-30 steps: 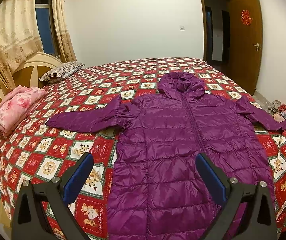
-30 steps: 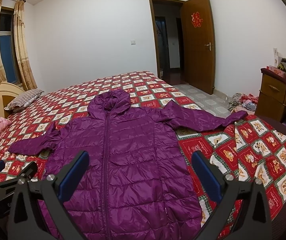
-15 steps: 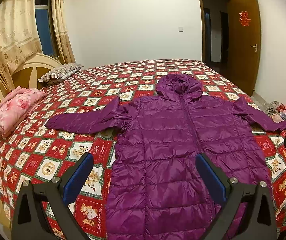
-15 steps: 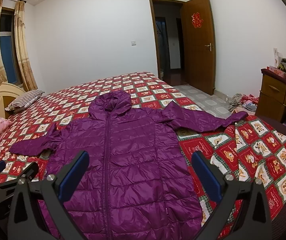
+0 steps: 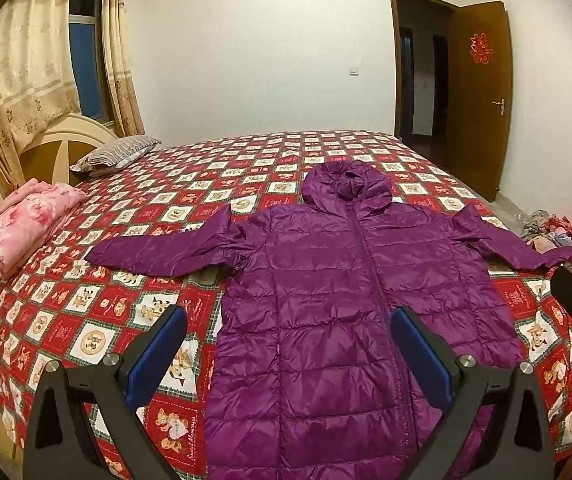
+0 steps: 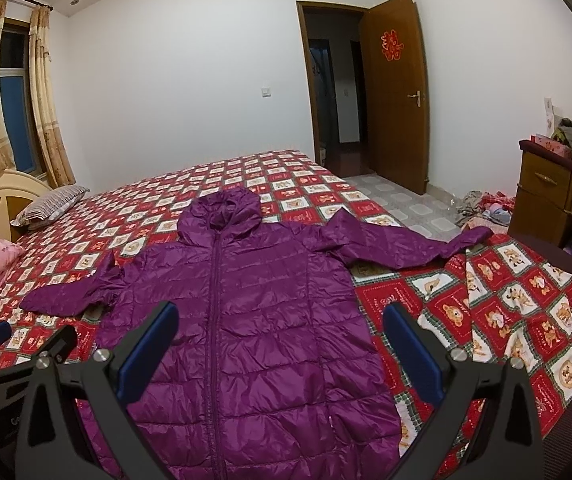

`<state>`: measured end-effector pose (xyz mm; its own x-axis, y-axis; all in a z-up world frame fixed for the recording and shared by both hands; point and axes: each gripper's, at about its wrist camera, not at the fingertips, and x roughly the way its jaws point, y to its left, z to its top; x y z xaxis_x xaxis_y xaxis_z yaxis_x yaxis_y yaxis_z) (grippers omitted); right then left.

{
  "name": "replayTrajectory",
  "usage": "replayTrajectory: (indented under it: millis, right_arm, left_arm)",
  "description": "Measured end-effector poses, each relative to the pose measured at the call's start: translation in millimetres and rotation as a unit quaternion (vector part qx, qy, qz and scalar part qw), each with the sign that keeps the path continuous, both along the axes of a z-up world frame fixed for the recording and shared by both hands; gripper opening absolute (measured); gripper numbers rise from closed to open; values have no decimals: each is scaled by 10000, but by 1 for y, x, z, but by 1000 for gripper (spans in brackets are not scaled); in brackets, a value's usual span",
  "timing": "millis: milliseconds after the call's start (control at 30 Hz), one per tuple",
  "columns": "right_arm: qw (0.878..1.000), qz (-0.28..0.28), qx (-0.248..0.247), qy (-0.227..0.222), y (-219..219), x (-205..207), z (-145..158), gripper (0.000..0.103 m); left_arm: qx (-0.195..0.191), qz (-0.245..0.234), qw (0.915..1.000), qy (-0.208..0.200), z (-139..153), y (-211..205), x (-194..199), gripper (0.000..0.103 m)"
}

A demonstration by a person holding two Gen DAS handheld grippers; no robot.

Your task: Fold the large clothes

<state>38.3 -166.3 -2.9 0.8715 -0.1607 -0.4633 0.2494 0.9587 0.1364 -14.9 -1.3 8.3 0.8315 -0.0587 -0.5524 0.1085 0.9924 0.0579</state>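
- A purple hooded puffer jacket (image 5: 349, 292) lies flat and face up on the bed (image 5: 134, 280), zipped shut, hood toward the far side and hem toward the near edge.
- Both sleeves are spread out sideways — the left sleeve (image 5: 158, 248) rests on the red patchwork bedspread (image 6: 505, 300), while the right sleeve (image 6: 405, 244) reaches to the bed's right edge, its cuff at the brink.
- The left gripper (image 5: 286, 356) hovers above the jacket's lower left part, its jaws spread wide with nothing between them; the blue pads (image 5: 154, 356) face inward, the left one over the bedspread and the right one over purple fabric.
- The right gripper (image 6: 282, 356) hangs over the lower right half of the jacket, jaws likewise wide apart and empty; its right finger is over the bedspread just beside the jacket's edge.
- In the right wrist view the left gripper shows at the near left corner, close to the end of the left sleeve.
- At the far left, a folded pink blanket (image 5: 26, 224) and a striped pillow (image 5: 118, 152) sit by the headboard (image 5: 26, 152).
- Curtains (image 5: 26, 72) hang at the window on the left; a brown door (image 6: 393, 92) stands open on the far right — a wooden dresser (image 6: 557, 192) with clothes piled on top is on the right.
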Motion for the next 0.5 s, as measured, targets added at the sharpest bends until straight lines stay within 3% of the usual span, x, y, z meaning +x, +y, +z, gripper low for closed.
replayTrajectory:
  millis: [500]
  right_arm:
    - [10000, 19, -31, -65, 1, -6, 5, 103]
  left_arm:
    - [-9, 11, 10000, -71, 5, 2, -7, 102]
